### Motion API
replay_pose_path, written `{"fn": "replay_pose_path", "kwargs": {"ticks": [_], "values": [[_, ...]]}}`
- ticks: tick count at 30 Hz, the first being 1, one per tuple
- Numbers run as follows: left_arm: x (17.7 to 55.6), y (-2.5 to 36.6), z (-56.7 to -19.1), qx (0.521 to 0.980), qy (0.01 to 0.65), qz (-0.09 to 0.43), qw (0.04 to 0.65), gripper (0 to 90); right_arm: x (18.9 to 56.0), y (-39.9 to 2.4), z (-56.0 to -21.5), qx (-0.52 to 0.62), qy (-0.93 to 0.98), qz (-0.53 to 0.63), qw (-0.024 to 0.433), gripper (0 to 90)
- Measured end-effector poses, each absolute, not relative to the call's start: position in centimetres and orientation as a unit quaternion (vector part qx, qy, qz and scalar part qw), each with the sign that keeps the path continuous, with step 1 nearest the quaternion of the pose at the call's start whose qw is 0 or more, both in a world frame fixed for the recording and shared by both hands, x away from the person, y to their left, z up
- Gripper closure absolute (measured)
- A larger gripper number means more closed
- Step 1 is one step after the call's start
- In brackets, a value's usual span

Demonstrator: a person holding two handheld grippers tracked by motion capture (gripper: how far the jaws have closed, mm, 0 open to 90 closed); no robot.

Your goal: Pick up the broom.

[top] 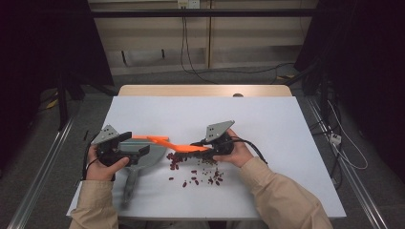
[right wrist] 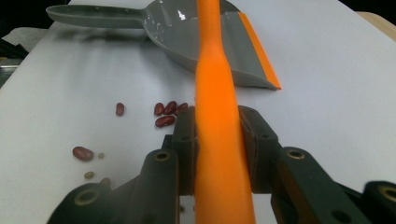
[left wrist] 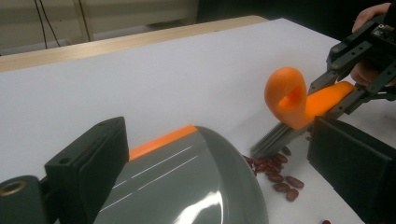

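Room, high view: dim space with dark curtains at both sides, cables on the floor, a pale wall behind; a white table [top: 267,124] with a wooden far edge carries the work.
Beans, high view: red beans [top: 196,174] lie scattered near the front middle of the table, just right of the dustpan [top: 143,155] and under the brush [top: 176,145].
Hands, high view: the left gripper [top: 136,151] sits at the dustpan's bowl; the right gripper [top: 198,148] holds the orange brush, which stretches sideways toward the dustpan.
Left gripper view: its jaws stand on either side of the grey dustpan [left wrist: 187,186]; I cannot tell whether they press on it. Beyond the rim, the brush bristles [left wrist: 275,140] touch the bean pile [left wrist: 275,170].
Right gripper view: jaws clamped tight on the orange brush handle [right wrist: 219,130], whose long axis points straight at the dustpan's orange lip [right wrist: 259,51].
Key relation: beans [right wrist: 168,112] lie between gripper and dustpan mouth, so the sweep probably has to run along the handle's line, toward the left hand; the right hand is nearer the beans.
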State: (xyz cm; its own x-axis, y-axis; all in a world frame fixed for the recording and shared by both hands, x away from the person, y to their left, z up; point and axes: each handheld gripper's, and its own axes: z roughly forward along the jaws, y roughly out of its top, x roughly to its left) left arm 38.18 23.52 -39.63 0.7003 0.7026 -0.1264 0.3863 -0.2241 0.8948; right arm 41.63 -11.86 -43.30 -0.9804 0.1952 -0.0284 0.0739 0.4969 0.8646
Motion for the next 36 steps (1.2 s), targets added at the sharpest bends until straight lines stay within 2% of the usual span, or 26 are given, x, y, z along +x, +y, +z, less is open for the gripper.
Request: {"fn": "replay_pose_path", "kwargs": {"ticks": [13, 20, 30, 36], "values": [[38.3, 23.4, -39.7, 0.769, 0.353, 0.154, 0.511, 5.3, 41.6, -12.4, -41.9, 0.149, 0.836, 0.523, 0.078, 71.7], [38.3, 23.3, -39.7, 0.769, 0.353, 0.155, 0.510, 5.3, 41.3, -10.8, -41.5, 0.169, 0.835, 0.516, 0.088, 71.7], [38.2, 23.7, -39.7, 0.769, 0.354, 0.158, 0.508, 5.4, 42.1, -8.0, -42.5, 0.159, 0.850, 0.497, 0.069, 71.7], [38.1, 23.8, -39.5, 0.768, 0.353, 0.161, 0.510, 5.4, 41.4, -8.3, -42.5, 0.151, 0.859, 0.487, 0.054, 71.7]]}}
